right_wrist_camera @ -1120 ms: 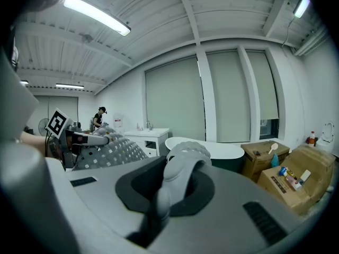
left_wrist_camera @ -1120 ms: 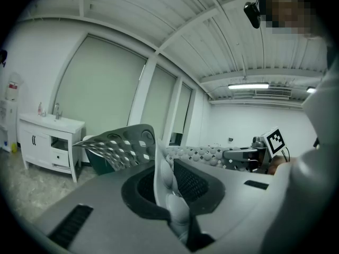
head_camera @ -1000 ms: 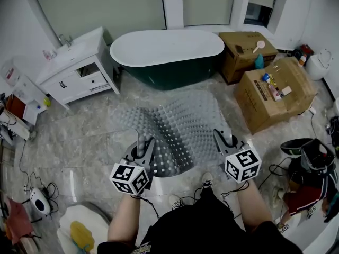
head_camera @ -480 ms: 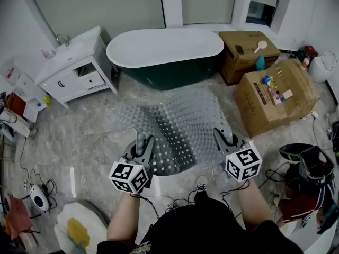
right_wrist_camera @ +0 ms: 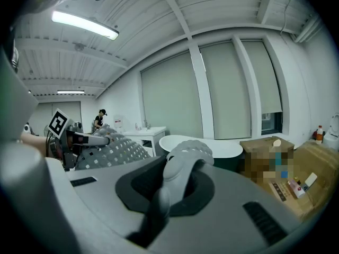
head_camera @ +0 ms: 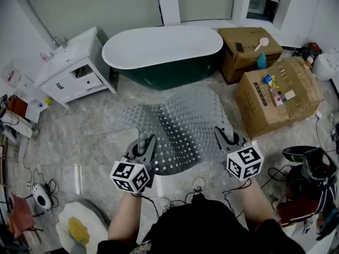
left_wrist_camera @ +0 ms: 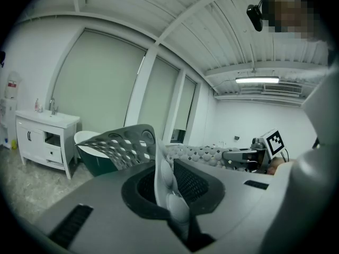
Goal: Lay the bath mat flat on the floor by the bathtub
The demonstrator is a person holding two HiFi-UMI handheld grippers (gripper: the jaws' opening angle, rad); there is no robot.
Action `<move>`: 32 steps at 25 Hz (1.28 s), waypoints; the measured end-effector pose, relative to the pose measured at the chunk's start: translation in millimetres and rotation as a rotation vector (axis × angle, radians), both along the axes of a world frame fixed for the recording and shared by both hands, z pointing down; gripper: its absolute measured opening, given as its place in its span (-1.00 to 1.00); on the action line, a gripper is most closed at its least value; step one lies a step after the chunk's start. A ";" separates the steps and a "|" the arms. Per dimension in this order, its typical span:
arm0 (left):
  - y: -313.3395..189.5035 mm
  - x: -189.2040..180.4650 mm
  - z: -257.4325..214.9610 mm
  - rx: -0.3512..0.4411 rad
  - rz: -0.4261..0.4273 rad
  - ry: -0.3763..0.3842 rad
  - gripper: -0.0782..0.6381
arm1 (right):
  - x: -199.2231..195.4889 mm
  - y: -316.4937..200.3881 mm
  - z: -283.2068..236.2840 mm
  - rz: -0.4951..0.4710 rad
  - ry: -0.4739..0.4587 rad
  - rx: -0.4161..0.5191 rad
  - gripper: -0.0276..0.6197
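A grey perforated bath mat (head_camera: 177, 126) hangs in the air between both grippers, bulging and sagging over the marble floor (head_camera: 90, 136) in front of the dark green bathtub (head_camera: 164, 54). My left gripper (head_camera: 142, 143) is shut on the mat's near left corner; the bumpy mat edge (left_wrist_camera: 167, 187) runs between its jaws. My right gripper (head_camera: 225, 136) is shut on the near right corner, where the mat (right_wrist_camera: 183, 165) curls over the jaws. Each gripper shows in the other's view, the right gripper (left_wrist_camera: 249, 157) and the left gripper (right_wrist_camera: 71, 139).
A white vanity cabinet (head_camera: 74, 67) stands left of the tub. Two cardboard boxes (head_camera: 275, 91) with small items sit at the right. Cables, a bag and a helmet-like object (head_camera: 307, 163) lie on the floor at the right; a white device (head_camera: 39, 197) lies at the left.
The view has shifted slightly back from the tub. Both grippers keep their hold on the mat, which hangs much the same.
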State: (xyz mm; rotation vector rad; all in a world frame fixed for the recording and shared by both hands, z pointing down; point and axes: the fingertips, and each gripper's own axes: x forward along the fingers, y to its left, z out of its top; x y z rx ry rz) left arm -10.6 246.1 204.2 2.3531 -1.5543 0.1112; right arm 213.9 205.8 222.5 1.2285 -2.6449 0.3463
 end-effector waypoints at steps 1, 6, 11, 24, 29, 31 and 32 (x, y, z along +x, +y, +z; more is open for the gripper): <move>-3.1 4.7 0.8 -0.003 0.000 0.001 -0.64 | 4.2 -3.1 1.1 0.000 -0.002 -0.003 -0.83; -17.9 21.4 4.7 -0.010 0.005 -0.010 -0.64 | 21.3 -16.8 8.7 0.007 -0.016 -0.015 -0.83; -36.3 35.4 3.4 -0.006 -0.002 -0.014 -0.64 | 36.7 -34.4 10.2 0.006 -0.031 -0.018 -0.83; -82.1 49.5 -7.4 0.014 0.004 0.002 -0.64 | 47.7 -74.6 -2.2 0.008 -0.043 -0.005 -0.83; -104.8 38.5 -6.3 0.011 0.028 0.004 -0.64 | 40.9 -96.4 -2.9 0.033 -0.043 -0.008 -0.83; -116.9 30.5 -4.0 0.011 0.033 0.012 -0.64 | 35.2 -106.9 -1.8 0.042 -0.038 -0.008 -0.83; -123.3 26.2 -1.9 0.010 0.038 0.015 -0.64 | 31.7 -112.3 -0.5 0.047 -0.035 -0.009 -0.83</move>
